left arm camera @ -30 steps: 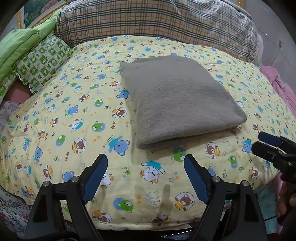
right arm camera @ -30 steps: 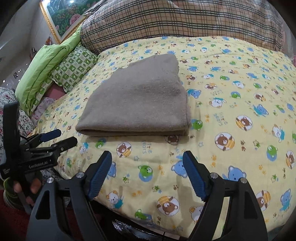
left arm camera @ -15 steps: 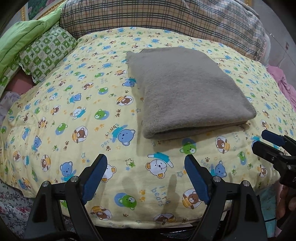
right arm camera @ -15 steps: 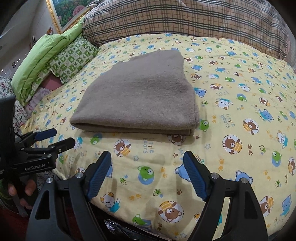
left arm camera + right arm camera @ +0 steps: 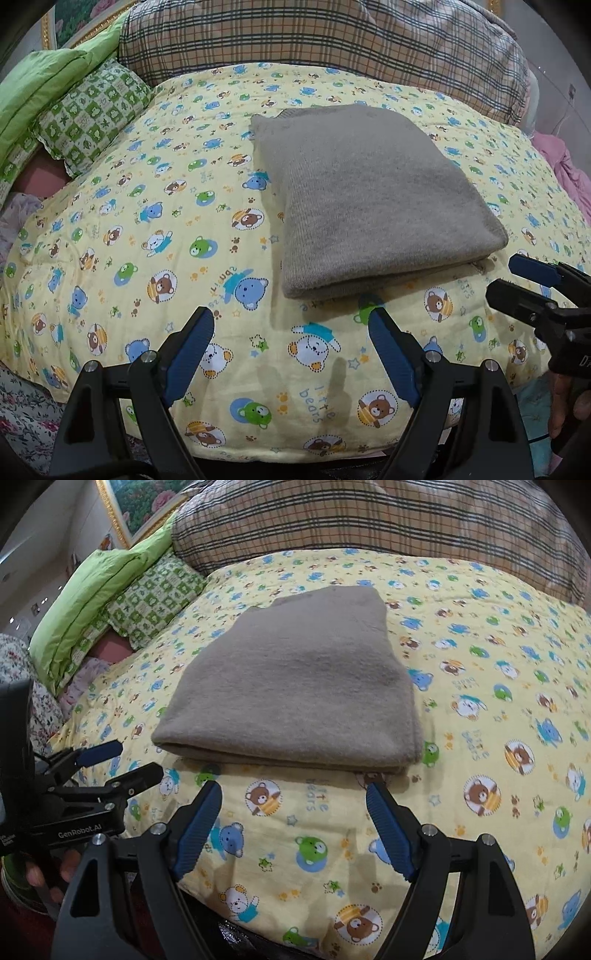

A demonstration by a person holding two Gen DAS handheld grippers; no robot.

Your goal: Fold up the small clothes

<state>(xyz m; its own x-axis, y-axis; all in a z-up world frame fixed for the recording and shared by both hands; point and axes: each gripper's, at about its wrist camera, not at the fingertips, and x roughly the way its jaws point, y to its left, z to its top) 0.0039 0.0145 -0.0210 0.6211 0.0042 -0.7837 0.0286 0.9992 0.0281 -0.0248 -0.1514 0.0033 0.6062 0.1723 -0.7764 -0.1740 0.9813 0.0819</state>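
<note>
A grey-brown knit garment (image 5: pixel 365 199) lies folded in a flat rectangle on the yellow bear-print bedspread (image 5: pixel 147 221); it also shows in the right wrist view (image 5: pixel 295 690). My left gripper (image 5: pixel 291 325) is open and empty, just short of the garment's near edge. My right gripper (image 5: pixel 293 805) is open and empty, close to the near folded edge. Each gripper shows in the other's view: the right one at the right edge (image 5: pixel 532 288), the left one at the left edge (image 5: pixel 110 768).
A plaid pillow (image 5: pixel 314 40) lies across the back of the bed. Green pillows (image 5: pixel 74 99) are stacked at the far left. Pink cloth (image 5: pixel 565 166) lies at the right edge. The bedspread's front edge drops off just below the grippers.
Both grippers have moved forward towards the folded garment, which now looks larger and nearer. Both stay open. The garment has not moved.
</note>
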